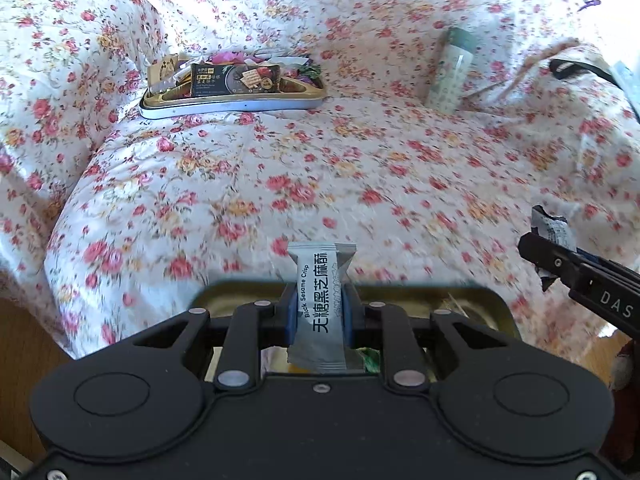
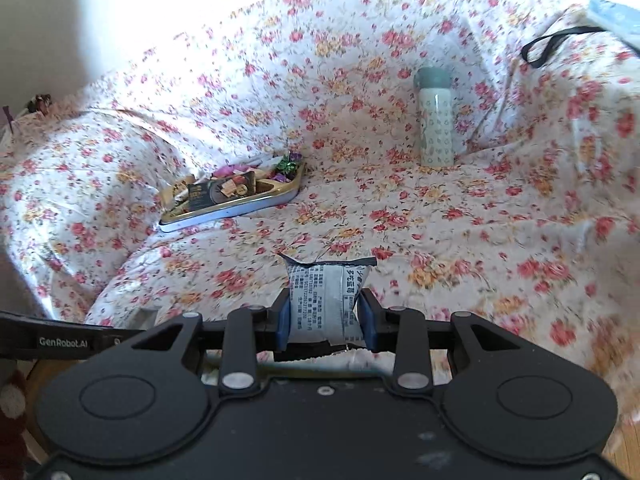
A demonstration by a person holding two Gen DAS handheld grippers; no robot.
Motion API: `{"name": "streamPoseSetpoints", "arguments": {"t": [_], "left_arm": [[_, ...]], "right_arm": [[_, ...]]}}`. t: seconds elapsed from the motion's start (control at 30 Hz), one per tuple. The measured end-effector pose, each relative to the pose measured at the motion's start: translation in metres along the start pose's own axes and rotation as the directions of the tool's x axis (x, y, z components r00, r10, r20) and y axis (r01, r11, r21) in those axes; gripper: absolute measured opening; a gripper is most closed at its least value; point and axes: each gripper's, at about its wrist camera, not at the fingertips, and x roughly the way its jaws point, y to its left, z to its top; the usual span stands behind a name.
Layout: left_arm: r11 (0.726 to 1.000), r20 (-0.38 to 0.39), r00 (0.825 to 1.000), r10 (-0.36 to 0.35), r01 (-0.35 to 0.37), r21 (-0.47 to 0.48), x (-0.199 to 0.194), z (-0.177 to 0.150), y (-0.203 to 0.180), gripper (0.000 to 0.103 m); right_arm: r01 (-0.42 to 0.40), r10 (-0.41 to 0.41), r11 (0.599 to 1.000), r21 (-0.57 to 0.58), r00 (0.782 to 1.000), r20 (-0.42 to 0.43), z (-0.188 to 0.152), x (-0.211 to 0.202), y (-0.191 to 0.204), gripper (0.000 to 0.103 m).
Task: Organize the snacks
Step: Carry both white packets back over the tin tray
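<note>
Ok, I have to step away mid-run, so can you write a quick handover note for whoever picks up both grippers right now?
Left gripper: shut on a grey Black Sesame Crisp packet, held upright above a gold-lined tin directly beneath it.
Right gripper: shut on a white printed snack packet, held above the floral bedspread.
Further back, a silver oblong tray lies on the bedspread with mixed snacks in it; a pale green patterned bottle stands to its right.
Done: both packets picked up.
Left: place each packet; I can't tell which tin is meant.

A home: floral bedspread, snack tin, bottle.
</note>
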Motion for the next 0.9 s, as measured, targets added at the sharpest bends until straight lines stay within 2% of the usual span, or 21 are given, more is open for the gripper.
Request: {"name": "streamPoseSetpoints", "arguments": {"t": [0.17, 0.33, 0.63, 0.9], "left_arm": [[0.999, 0.007, 0.999, 0.041, -0.041, -0.002, -0.013, -0.024, -0.003, 0.029], [0.996, -0.016, 0.996, 0.090, -0.090, -0.008, -0.016, -0.040, 0.002, 0.030], [0.991, -0.061, 0.990, 0.130, -0.131, -0.012, -0.017, -0.064, 0.007, 0.030], [0.986, -0.067, 0.984, 0.165, -0.164, 0.022, -0.016, -0.075, 0.002, 0.031]], "right_arm": [[-0.009, 0.009, 1.000, 0.026, 1.000, -0.003, -0.021, -0.030, 0.003, 0.036], [0.009, -0.010, 1.000, -0.015, 0.999, -0.046, -0.041, -0.044, 0.013, 0.037], [-0.002, -0.004, 0.999, -0.050, 0.993, -0.121, -0.065, -0.047, 0.022, 0.037], [0.005, -0.016, 0.997, -0.081, 0.990, -0.137, -0.070, -0.050, 0.026, 0.037]]}}
